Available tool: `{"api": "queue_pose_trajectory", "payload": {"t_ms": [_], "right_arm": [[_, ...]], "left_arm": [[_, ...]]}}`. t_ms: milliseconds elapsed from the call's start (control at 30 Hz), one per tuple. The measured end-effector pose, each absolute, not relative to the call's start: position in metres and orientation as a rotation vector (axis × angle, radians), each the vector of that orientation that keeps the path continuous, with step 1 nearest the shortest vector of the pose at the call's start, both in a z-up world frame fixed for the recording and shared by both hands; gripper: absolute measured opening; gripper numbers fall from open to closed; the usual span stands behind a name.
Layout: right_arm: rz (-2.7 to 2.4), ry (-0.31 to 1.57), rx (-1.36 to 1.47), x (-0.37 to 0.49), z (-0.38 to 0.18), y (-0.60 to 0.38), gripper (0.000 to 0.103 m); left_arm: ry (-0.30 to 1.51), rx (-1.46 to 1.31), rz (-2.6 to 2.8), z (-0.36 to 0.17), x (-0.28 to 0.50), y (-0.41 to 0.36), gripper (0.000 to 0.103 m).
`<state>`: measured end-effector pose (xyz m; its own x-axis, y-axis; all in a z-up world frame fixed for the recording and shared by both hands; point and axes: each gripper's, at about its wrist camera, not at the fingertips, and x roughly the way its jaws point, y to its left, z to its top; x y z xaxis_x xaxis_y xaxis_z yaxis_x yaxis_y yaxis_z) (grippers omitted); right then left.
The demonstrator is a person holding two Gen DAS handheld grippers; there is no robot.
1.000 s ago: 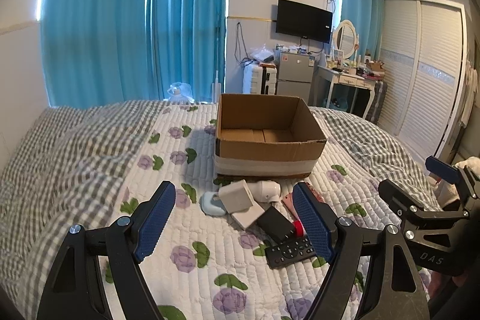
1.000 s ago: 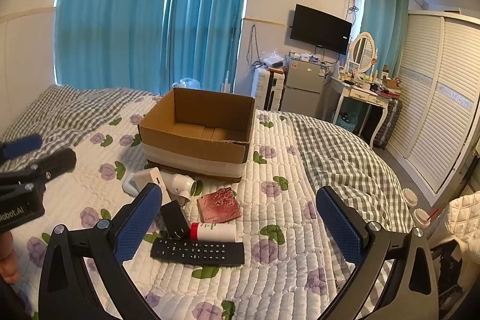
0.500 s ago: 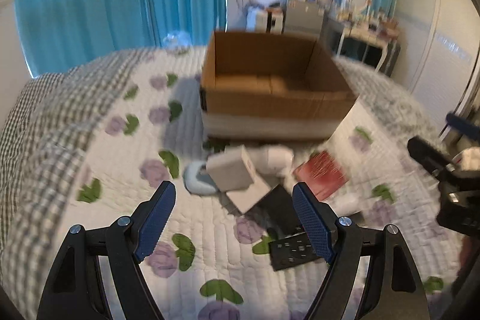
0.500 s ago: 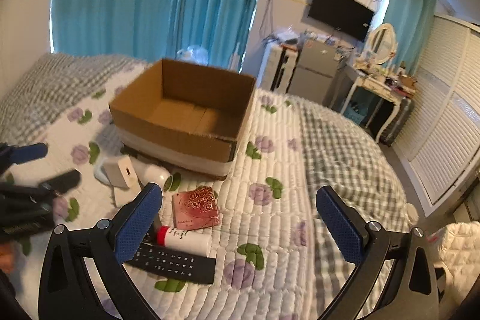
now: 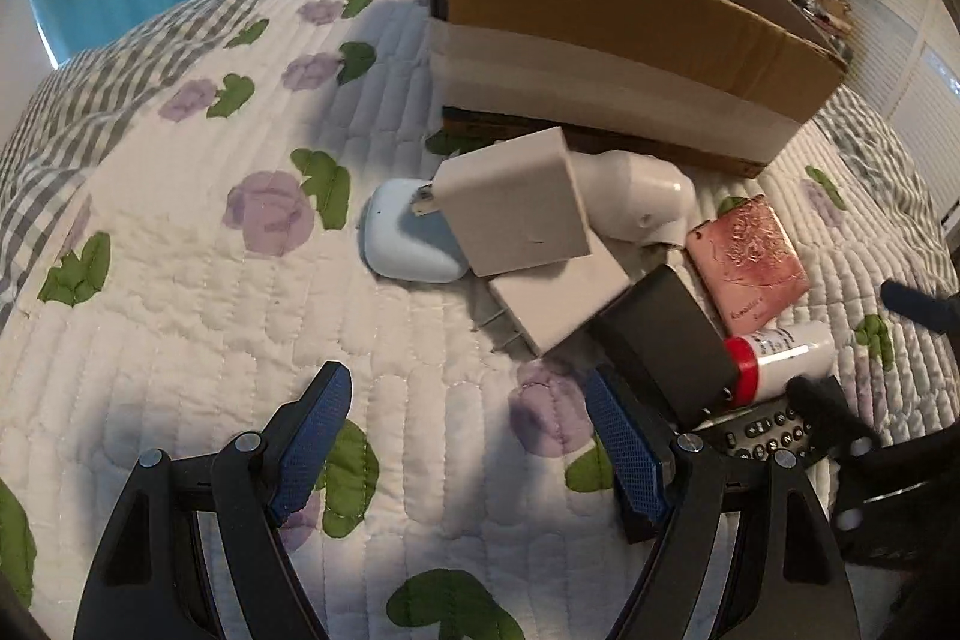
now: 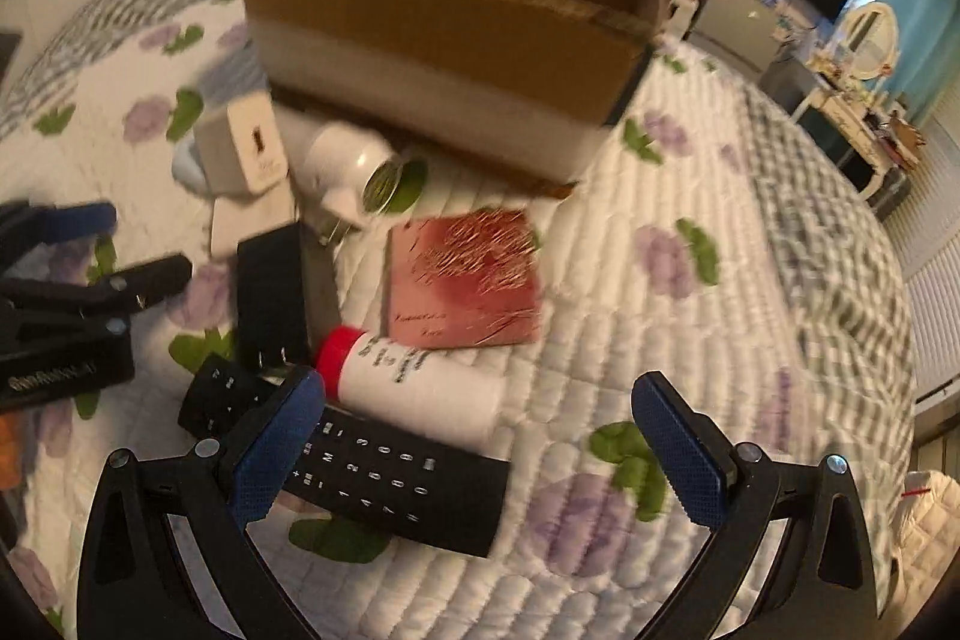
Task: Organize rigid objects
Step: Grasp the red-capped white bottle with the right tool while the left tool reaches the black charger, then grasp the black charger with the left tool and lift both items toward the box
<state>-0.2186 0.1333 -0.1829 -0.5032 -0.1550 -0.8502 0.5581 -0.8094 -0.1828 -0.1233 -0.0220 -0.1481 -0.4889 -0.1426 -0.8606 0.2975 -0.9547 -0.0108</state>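
Both grippers have dropped toward the quilt point(image 5: 180, 292) since the earlier frames, so the clutter now fills the middle of each view and the room has slid to the upper edge. Largest, the open cardboard box point(image 5: 600, 16) sits across the upper centre, its taped side facing the cameras, with the pile of objects just in front of it. In the left wrist view the left gripper point(image 5: 468, 436) hangs at lower centre with its fingers spread wide and nothing between them but bare quilt; the pile lies above and to the right of its blue pads. One white charger point(image 5: 516, 202) leans over a pale blue case point(image 5: 402, 244) and a second, flat white charger point(image 5: 558, 298), with a white elbow-shaped piece point(image 5: 636, 196) touching its right side. A black block point(image 5: 666, 340) lies just above the right-hand finger, and a pink card point(image 5: 750, 262) is at middle right. In the right wrist view the right gripper point(image 6: 480, 430) is also wide open and empty; the black remote point(image 6: 384, 472) passes under its left-hand finger at lower left, and the white red-capped bottle point(image 6: 414, 382) lies between the fingertips, just above the remote.
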Motion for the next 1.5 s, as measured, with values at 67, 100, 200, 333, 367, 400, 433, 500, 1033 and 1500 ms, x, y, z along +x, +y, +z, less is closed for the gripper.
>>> {"api": "queue_pose_trajectory", "payload": {"t_ms": [67, 100, 200, 333, 367, 400, 433, 500, 1033, 1500], "right_arm": [[-2.315, 0.604, 1.295, -0.223, -0.193, 0.130, 0.100], [-2.309, 0.580, 1.317, -0.225, -0.197, 0.128, 0.099], [-2.303, 0.554, 1.357, -0.228, -0.208, 0.124, 0.098], [-2.295, 0.513, 1.381, -0.228, -0.217, 0.122, 0.098], [-2.285, 0.531, 1.394, -0.229, -0.221, 0.120, 0.093], [-2.272, 0.539, 1.400, -0.229, -0.224, 0.119, 0.084], [-2.266, 0.533, 1.403, -0.229, -0.227, 0.119, 0.082], [-2.273, 0.525, 1.392, -0.228, -0.226, 0.120, 0.082], [-2.522, 0.387, 1.275, -0.239, -0.168, 0.186, 0.082], [-2.541, 0.347, 1.274, -0.234, -0.169, 0.198, 0.082]], "left_arm": [[0.245, 1.420, -2.498, -0.146, -0.123, -0.023, 0.083], [0.257, 1.415, -2.504, -0.145, -0.122, -0.023, 0.083], [0.265, 1.407, -2.516, -0.139, -0.120, -0.022, 0.083], [0.256, 1.408, -2.526, -0.135, -0.120, -0.018, 0.083], [0.255, 1.409, -2.529, -0.134, -0.121, -0.018, 0.083], [0.257, 1.410, -2.534, -0.132, -0.120, -0.016, 0.083], [0.260, 1.411, -2.538, -0.132, -0.122, -0.017, 0.083], [0.264, 1.412, -2.538, -0.130, -0.122, -0.017, 0.083], [0.473, 1.567, -2.577, -0.150, -0.161, 0.026, 0.080], [0.548, 1.679, -2.637, -0.157, -0.148, 0.015, 0.045]]}}
